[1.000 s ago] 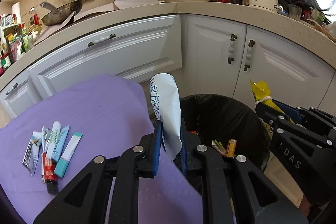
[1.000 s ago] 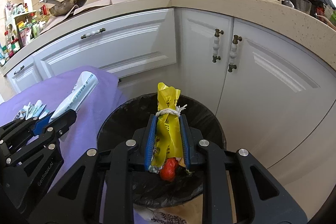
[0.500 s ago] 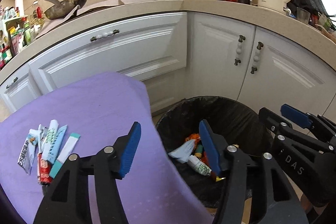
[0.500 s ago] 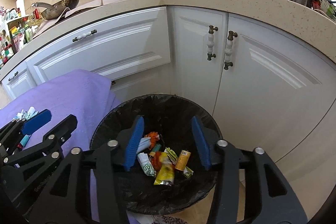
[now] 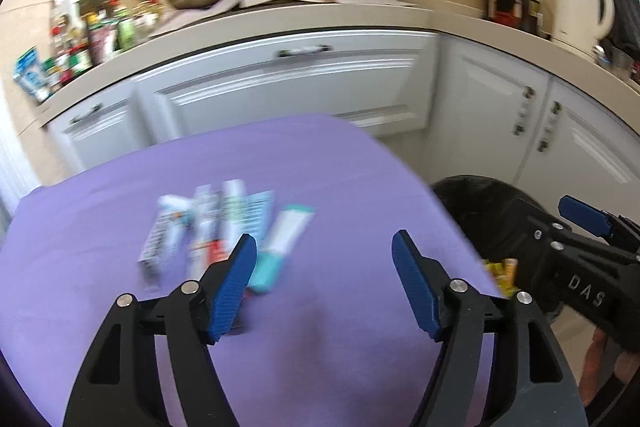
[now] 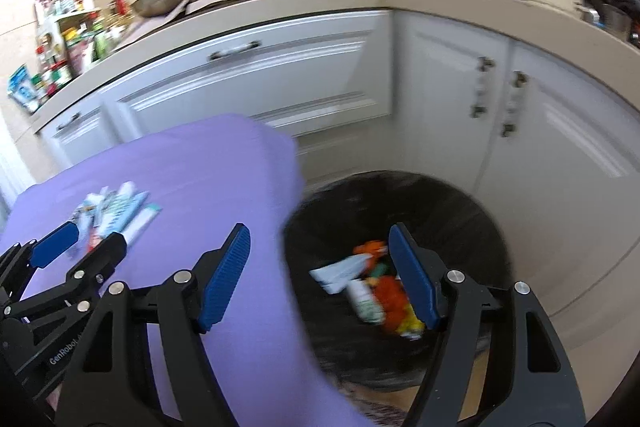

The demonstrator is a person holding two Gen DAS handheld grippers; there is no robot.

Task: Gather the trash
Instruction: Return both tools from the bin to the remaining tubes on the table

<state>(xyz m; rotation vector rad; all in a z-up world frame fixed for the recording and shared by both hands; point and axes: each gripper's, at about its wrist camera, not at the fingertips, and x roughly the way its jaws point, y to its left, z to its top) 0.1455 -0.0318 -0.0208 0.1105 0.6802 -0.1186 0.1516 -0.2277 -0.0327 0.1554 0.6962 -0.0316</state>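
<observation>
Several tubes and packets of trash (image 5: 224, 227) lie in a row on the purple table (image 5: 320, 347); they also show in the right wrist view (image 6: 116, 215). My left gripper (image 5: 324, 287) is open and empty, just in front of the teal tube (image 5: 280, 247). My right gripper (image 6: 320, 279) is open and empty, over the table's right edge and the black-lined bin (image 6: 460, 203). Dropped trash (image 6: 372, 287) lies in the bin. The bin also shows in the left wrist view (image 5: 480, 211). The frames are blurred.
White cabinets (image 5: 288, 83) stand behind the table and bin. The counter (image 5: 360, 15) holds a wok, a pot, bottles and a white kettle (image 5: 580, 7). The purple cloth edge (image 6: 296, 267) overhangs next to the bin.
Both grippers opened over the bin and dropped the white packet and the yellow wrapper into it. Both have since swung left toward the table.
</observation>
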